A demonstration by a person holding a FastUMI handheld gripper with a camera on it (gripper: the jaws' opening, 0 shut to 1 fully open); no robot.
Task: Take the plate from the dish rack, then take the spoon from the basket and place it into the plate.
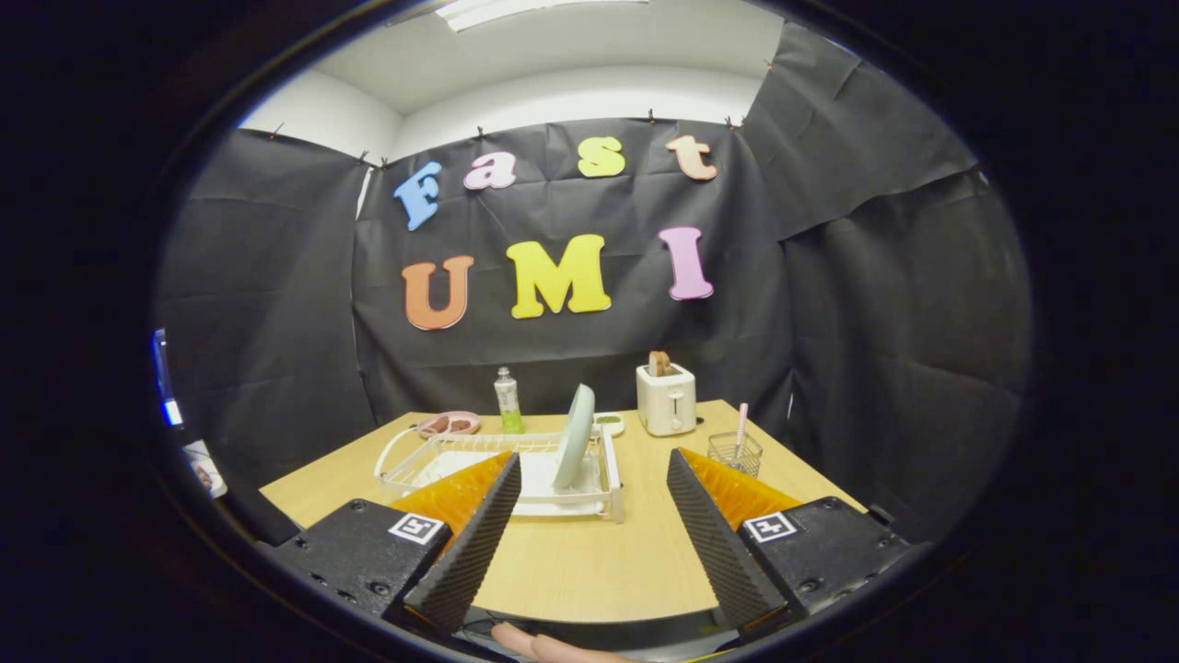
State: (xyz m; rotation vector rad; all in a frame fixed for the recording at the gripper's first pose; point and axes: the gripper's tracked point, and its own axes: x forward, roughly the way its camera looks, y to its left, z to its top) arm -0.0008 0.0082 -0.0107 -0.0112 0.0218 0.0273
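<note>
Gripper [594,460]: fingers spread wide, nothing held, poised above near edge of wooden table [589,562].
Dish rack [497,474]: white, just ahead of fingers, nearer left one.
Plate [575,436]: pale, upright on edge in rack's right end.
Basket [735,453]: clear mesh, beyond right finger, on table.
Spoon [741,425]: pink handle, standing in basket.
Toaster [666,398], green bottle [507,401], pink dish [449,424]: along back of table.

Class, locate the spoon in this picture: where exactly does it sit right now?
The spoon stands upright in the wire basket on the table, right of the toaster and beyond the open gripper, whose fingers hold nothing.
</note>
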